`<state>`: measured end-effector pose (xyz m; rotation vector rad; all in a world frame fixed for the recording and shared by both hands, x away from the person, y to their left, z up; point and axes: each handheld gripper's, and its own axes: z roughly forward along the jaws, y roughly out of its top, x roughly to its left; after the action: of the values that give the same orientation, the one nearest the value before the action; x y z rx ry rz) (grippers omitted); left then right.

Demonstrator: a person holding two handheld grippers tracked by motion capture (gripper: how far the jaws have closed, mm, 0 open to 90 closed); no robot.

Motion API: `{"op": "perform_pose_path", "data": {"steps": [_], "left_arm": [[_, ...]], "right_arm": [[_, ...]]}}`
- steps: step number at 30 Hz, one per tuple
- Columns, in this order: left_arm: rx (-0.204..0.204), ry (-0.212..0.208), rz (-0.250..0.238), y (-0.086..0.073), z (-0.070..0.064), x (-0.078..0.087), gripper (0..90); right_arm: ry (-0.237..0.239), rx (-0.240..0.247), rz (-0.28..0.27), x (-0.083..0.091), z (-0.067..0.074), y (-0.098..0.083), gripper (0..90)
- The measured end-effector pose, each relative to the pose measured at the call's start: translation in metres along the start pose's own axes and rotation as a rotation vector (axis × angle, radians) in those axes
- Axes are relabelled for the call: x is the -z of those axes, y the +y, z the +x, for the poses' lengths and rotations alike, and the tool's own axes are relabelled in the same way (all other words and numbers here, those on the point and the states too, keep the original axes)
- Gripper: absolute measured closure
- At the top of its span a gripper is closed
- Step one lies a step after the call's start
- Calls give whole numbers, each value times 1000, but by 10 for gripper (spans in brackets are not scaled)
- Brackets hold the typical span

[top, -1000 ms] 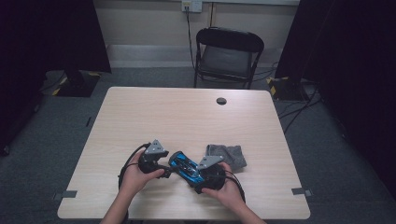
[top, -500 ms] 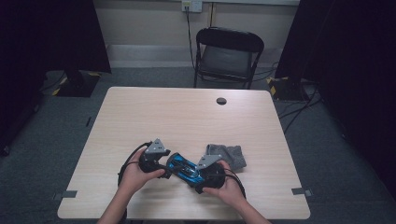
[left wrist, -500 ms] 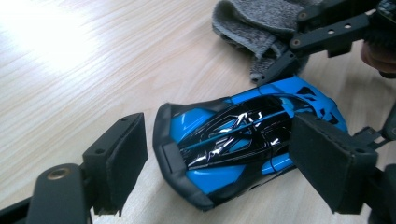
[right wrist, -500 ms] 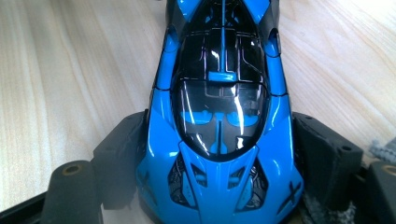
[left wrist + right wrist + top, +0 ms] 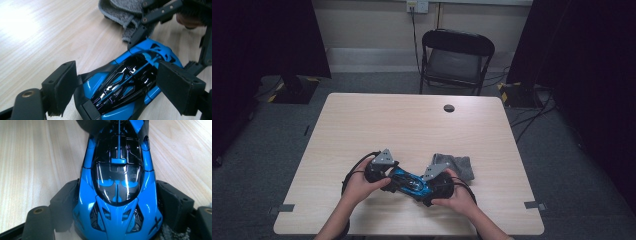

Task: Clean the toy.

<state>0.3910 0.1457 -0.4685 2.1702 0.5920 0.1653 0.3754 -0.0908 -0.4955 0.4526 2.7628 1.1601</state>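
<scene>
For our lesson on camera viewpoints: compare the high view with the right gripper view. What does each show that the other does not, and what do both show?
High view alone: the whole table, a black folding chair behind it, a small dark round thing near the far edge, the person's left hand, and the left gripper at the car's other end.

Right gripper view alone: the windscreen and nose vents close up, with the right gripper pads against the car's flanks.

Both: the blue and black toy car, the wooden tabletop, and a grey cloth.
</scene>
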Motion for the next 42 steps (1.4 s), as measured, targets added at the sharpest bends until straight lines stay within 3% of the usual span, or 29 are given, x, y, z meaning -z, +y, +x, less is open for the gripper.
{"op": "perform_pose_path", "data": {"steps": [7,13,18,22,28,38,42], "left_arm": [[-14,0,-3,-1,0,1,172],[-3,35,-13,-4,2,10,172],[42,53,-22,-7,4,13,162],[48,57,-27,-8,4,8,165],[49,34,-14,-9,3,-3,246],[81,-26,-33,-7,6,-13,258],[67,-59,-37,-6,5,-16,291]], "right_arm": [[-4,-9,-19,1,0,-3,240],[-28,-36,-21,10,4,-8,222],[-54,-52,-44,21,7,-12,222],[-69,-51,-33,26,10,-17,230],[-74,-63,-32,27,10,-22,229],[-75,-56,-33,27,10,-24,228],[-81,-56,-30,30,11,-28,235]]}}
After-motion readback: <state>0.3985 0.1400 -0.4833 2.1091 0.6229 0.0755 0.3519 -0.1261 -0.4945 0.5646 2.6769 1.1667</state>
